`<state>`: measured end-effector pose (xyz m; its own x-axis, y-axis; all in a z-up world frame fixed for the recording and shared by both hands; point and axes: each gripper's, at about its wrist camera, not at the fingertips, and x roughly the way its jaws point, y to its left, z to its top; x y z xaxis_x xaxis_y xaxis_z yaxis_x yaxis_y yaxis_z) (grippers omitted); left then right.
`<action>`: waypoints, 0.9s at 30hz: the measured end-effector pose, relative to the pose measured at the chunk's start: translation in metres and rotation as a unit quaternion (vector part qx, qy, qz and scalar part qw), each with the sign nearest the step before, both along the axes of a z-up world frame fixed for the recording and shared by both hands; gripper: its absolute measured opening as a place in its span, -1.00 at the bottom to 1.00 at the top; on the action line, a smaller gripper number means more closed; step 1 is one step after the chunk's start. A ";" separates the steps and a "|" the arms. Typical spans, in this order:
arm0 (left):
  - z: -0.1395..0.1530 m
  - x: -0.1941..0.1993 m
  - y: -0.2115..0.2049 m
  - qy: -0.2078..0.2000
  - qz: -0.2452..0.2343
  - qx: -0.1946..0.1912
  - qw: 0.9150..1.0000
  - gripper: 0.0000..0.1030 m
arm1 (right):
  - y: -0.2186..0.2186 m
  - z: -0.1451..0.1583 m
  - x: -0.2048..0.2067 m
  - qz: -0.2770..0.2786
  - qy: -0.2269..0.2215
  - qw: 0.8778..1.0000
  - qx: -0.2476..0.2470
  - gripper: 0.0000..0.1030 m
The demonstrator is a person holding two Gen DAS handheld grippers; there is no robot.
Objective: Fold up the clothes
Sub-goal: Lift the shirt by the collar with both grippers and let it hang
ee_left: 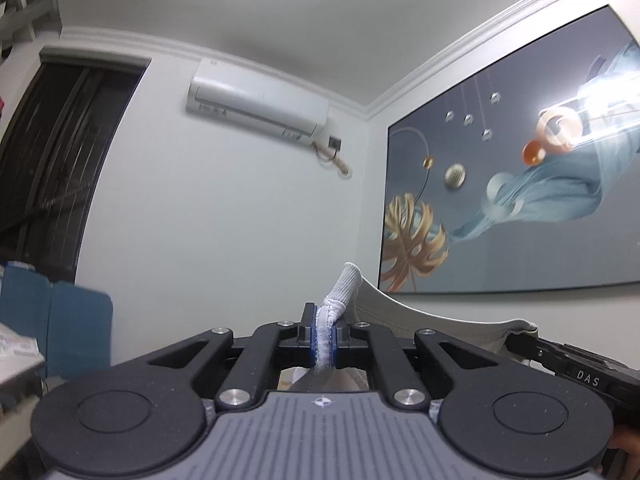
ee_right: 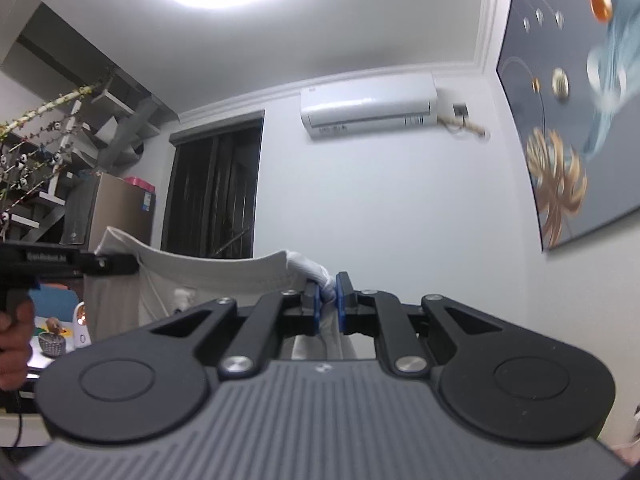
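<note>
Cloth fills the space between both tools: a cream-white knit garment [ee_left: 436, 326] with a thick ribbed band along its upper edge, held up in the air in front of a pale wall and sagging in a shallow curve between two grip points. At one end the fabric bunches into a narrow white roll with a stitched hem.

In the left wrist view, the left gripper [ee_left: 323, 338] is clenched on that rolled hem; the roll runs straight through the gap between the blue pads [ee_left: 313, 340], and a short tip of it sticks up and away past the fingertips. From there the band stretches off to the right, to where the right gripper [ee_left: 532, 342] pinches its far corner.

In the right wrist view, the right gripper [ee_right: 328, 300] is likewise clamped on a bunched white corner, squeezed between its blue pads [ee_right: 315, 304]. The garment [ee_right: 208, 276] spans leftward, with its long axis roughly level, to the left gripper [ee_right: 120, 264], which grasps the opposite corner. Below the band, loose fabric hangs downward, with a thin drawstring dangling in front. A hand [ee_right: 14, 336] holds the left tool's handle.
</note>
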<state>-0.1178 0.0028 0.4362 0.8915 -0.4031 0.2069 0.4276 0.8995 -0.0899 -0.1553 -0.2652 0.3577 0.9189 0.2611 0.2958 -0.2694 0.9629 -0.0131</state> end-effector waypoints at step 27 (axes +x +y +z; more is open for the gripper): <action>-0.130 0.211 0.016 0.115 0.092 0.020 0.989 -0.85 | 0.036 -0.098 0.201 -0.002 0.140 0.990 -0.013 -0.79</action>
<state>0.0929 0.0185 0.3060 0.9719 -0.2343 -0.0233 0.2294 0.9647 -0.1293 0.0454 -0.2291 0.2594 0.9651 0.2610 0.0235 -0.2617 0.9645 0.0366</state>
